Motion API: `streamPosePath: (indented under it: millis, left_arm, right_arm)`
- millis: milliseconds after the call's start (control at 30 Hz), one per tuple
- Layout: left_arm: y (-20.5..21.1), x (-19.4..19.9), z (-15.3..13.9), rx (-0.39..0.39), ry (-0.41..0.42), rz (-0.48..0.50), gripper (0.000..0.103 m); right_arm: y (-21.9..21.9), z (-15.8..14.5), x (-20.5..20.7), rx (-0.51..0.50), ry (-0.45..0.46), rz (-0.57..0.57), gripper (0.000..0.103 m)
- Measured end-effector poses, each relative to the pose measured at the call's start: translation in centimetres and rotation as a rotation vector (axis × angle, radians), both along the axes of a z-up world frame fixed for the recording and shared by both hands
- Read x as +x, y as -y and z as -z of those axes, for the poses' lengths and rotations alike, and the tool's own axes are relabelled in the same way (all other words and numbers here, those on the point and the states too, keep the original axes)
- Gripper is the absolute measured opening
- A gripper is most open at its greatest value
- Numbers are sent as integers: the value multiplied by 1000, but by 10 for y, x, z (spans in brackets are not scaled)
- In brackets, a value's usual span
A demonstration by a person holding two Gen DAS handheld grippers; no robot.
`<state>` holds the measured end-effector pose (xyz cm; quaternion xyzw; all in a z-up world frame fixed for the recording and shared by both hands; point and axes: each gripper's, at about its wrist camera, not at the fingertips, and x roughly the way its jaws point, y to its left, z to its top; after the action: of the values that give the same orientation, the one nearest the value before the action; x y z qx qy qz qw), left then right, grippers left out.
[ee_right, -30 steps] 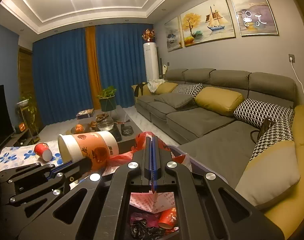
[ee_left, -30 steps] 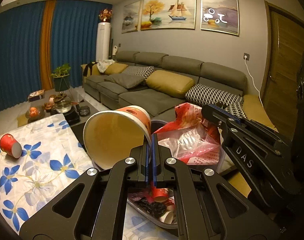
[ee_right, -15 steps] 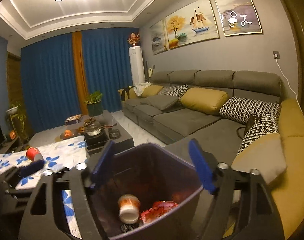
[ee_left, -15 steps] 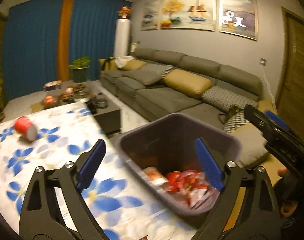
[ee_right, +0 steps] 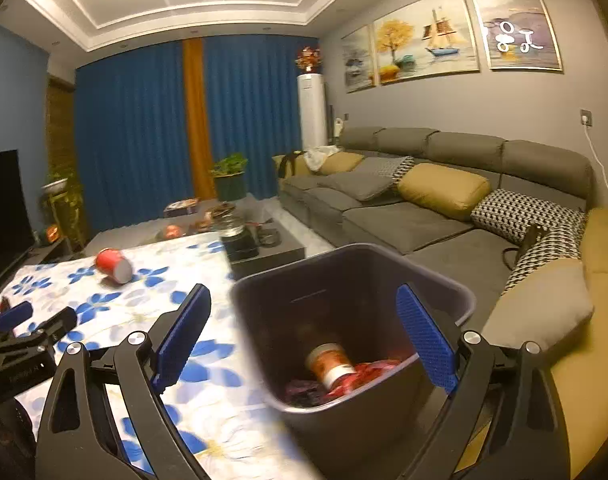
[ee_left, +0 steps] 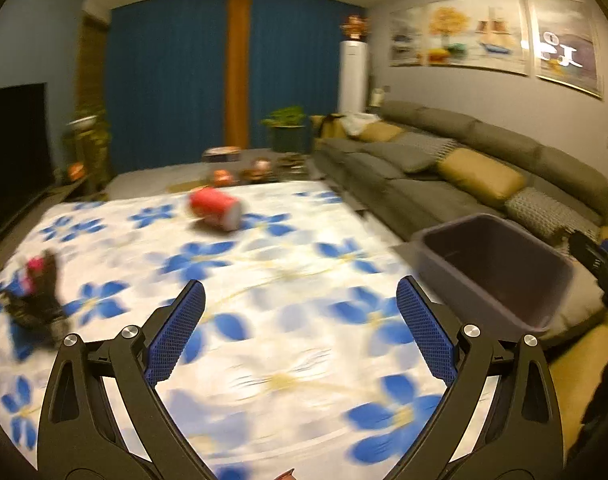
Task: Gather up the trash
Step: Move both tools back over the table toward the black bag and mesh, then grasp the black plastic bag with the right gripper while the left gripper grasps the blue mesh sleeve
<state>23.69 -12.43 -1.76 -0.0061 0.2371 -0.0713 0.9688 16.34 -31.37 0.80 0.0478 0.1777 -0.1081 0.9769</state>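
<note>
Cup and wrapper now binned; both grippers (ee_left: pixel 300 334) (ee_right: pixel 303 336) opening, empty.

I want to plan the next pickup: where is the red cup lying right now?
The red cup lies on its side on the floral tablecloth, toward the table's far end, left of the purple bin in both views.

- The dark clump (ee_left: pixel 38 300) on the counter (ee_left: pixel 264 320), left of the red cup (ee_left: pixel 215 209), is smeared past identifying.
- The bin (ee_right: pixel 344 300) hides most of its litter; its base runs under the right hand-held gripper (ee_right: pixel 300 332).
</note>
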Motion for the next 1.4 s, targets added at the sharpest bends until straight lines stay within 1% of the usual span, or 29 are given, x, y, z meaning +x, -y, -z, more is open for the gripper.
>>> streamPosePath:
  millis: [100, 233, 367, 567, 667, 733, 1100, 1167, 1200, 1233, 1400]
  left_arm:
    - [-39, -8, 0, -10, -4, -80, 95]
    - [-84, -21, 1, 5, 9, -158, 95]
    - [-130, -33, 0, 14, 18, -239, 95]
    - [-199, -50, 0, 15, 31, -366, 95]
    - [-229, -53, 2, 7, 27, -413, 95]
    - [-248, -55, 3, 6, 28, -444, 95]
    - [-312, -50, 9, -7, 43, -569, 95]
    - [-322, -45, 12, -7, 48, -597, 95]
    - [-326, -43, 14, -13, 48, -605, 95]
    - [-332, -41, 15, -25, 47, -614, 95]
    - [-350, -35, 26, -82, 28, -638, 95]
  right_arm:
    - [-28, 0, 3, -8, -14, -64, 91]
    - [-68, -1, 5, -27, -15, -154, 91]
    - [-118, 0, 12, -38, -22, -256, 91]
    - [-189, 12, 26, -44, -50, -387, 91]
    - [-228, 21, 33, -54, -62, -453, 91]
    - [-246, 24, 36, -60, -65, -482, 91]
    - [-328, 35, 60, -59, -100, -612, 91]
    - [-345, 40, 67, -63, -117, -634, 89]
    - [-351, 43, 70, -65, -123, -642, 86]
    - [-358, 45, 74, -69, -132, -652, 84]
    - [-389, 59, 96, -82, -171, -679, 78]
